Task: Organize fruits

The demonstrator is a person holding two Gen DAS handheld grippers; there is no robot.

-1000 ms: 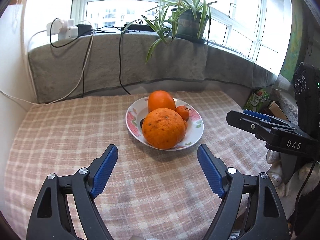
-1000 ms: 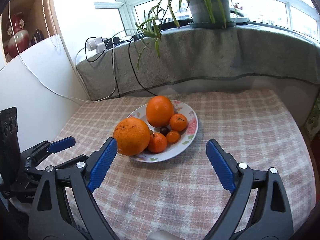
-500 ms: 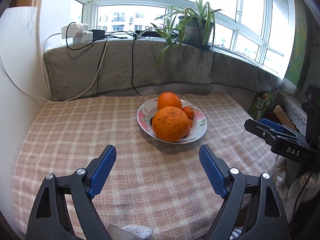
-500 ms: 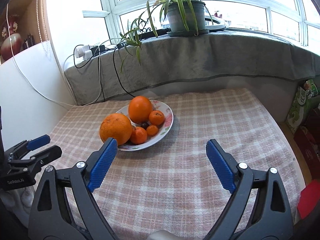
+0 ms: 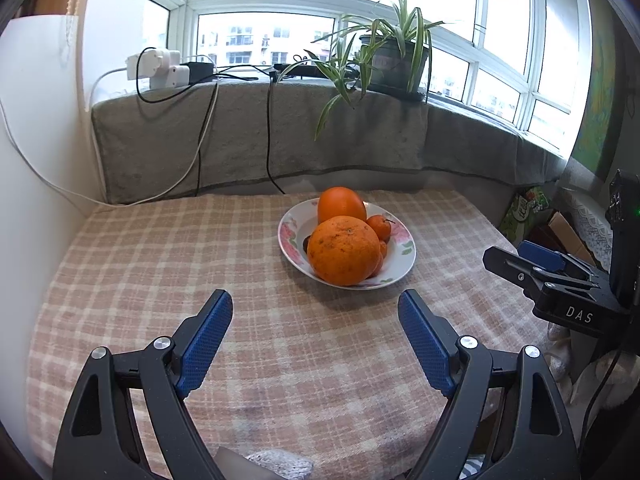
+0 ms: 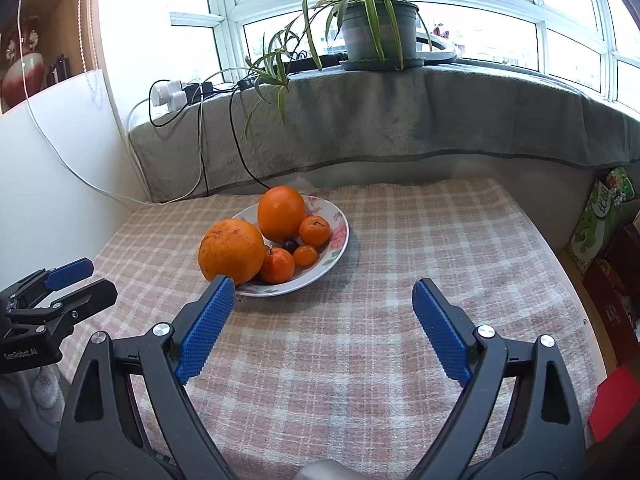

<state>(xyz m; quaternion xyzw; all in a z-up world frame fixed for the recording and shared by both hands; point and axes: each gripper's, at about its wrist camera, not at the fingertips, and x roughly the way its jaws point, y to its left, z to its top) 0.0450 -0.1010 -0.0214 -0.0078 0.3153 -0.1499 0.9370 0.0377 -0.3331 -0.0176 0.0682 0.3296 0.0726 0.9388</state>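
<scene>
Both claws empty and spread wide, hovering over the checked tabletop [image 5: 132, 264], well short of the fruit.

Left claw [image 5: 316, 322]: plate [image 5: 406, 258] sits straight ahead and slightly right of its centreline, big rough orange [image 5: 345, 251] on the near rim facing it.

Right claw [image 6: 320, 304]: plate [image 6: 340, 240] lies ahead and to the left; the big orange [image 6: 232, 251] lines up just past its left pad [image 6: 206, 326], not between the fingers. It would need to swing left to centre on anything.

Judgement: left claw is better lined up on the big orange; neither is clearly nearer.

Fruit: all piled on one floral plate. Big orange is dull and speckled, and overhangs the rim on the left-claw side. Smooth orange [image 6: 281, 213] behind it, three small mandarins [image 6: 315, 230] and a dark small fruit [image 6: 290, 245] in the middle. All roundish, no long axis to speak of; smooth orange slightly taller than wide.

Risk: the big orange looks perched, so a nudge could roll it off the rim.
</scene>
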